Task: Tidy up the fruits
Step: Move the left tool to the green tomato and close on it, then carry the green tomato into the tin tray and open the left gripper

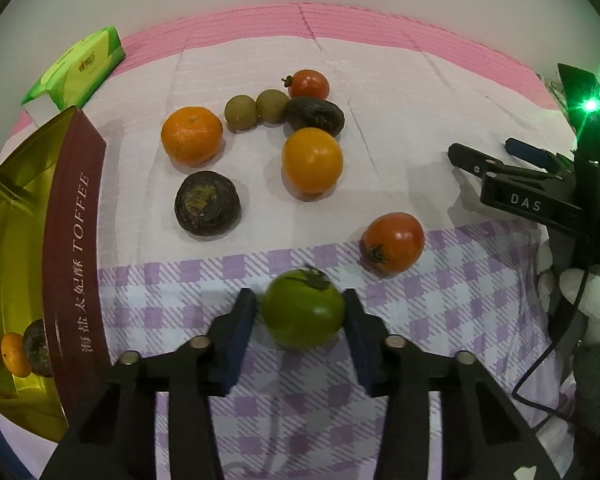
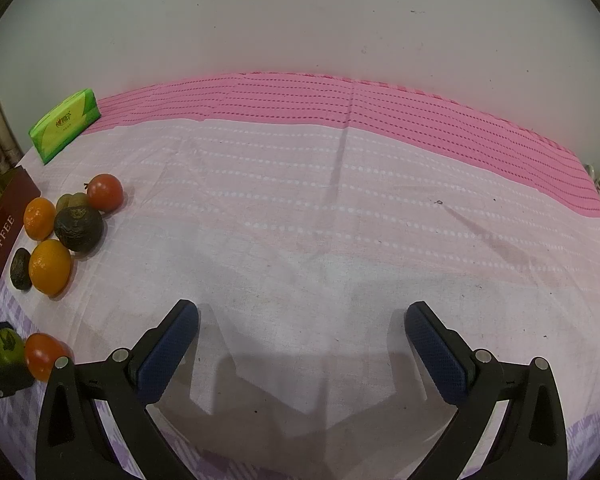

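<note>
My left gripper (image 1: 302, 306) is shut on a green tomato (image 1: 303, 312), its pads touching both sides, over the purple checked cloth. Beyond it lie a red tomato (image 1: 393, 243), an orange fruit (image 1: 312, 159), a mandarin (image 1: 191, 135), two dark passion fruits (image 1: 207, 203) (image 1: 315, 115), two brown longans (image 1: 256, 110) and a second red tomato (image 1: 308, 84). A gold toffee tin (image 1: 28, 240) at the left holds a mandarin (image 1: 15, 354) and a dark fruit. My right gripper (image 2: 302, 328) is open and empty over bare cloth; the fruit pile (image 2: 66, 224) is far to its left.
A green tissue pack (image 1: 80, 66) lies at the back left, also in the right wrist view (image 2: 64, 124). The right gripper's body (image 1: 540, 188) and a cable stand at the right of the left wrist view. The table's pink back edge meets a white wall.
</note>
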{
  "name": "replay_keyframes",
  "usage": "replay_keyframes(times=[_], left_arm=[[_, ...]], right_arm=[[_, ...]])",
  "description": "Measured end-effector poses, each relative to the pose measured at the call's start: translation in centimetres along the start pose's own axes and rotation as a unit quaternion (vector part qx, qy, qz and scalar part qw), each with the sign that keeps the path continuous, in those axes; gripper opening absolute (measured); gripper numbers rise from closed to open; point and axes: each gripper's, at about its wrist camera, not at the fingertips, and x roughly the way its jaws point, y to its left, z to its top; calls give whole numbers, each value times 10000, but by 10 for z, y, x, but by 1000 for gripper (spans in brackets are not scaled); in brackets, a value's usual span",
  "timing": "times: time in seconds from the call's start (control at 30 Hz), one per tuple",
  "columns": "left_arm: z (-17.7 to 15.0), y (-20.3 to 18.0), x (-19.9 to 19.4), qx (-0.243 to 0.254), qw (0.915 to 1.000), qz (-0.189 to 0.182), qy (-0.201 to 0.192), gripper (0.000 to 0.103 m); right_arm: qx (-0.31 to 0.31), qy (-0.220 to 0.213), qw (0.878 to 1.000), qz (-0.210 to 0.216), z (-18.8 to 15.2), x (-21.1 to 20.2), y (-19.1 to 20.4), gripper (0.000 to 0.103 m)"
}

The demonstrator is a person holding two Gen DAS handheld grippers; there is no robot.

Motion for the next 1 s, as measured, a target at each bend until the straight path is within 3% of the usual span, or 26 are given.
replay_keyframes(times=[0.57, 1.0], left_arm=[[-2, 8, -28, -170, 9996, -44, -230, 34], [12, 68, -68, -658, 9948, 478, -611, 34]], right_arm=[[6, -5, 10000, -7, -1, 0, 0, 103], [6, -6, 10000, -8, -1, 0, 0, 103]])
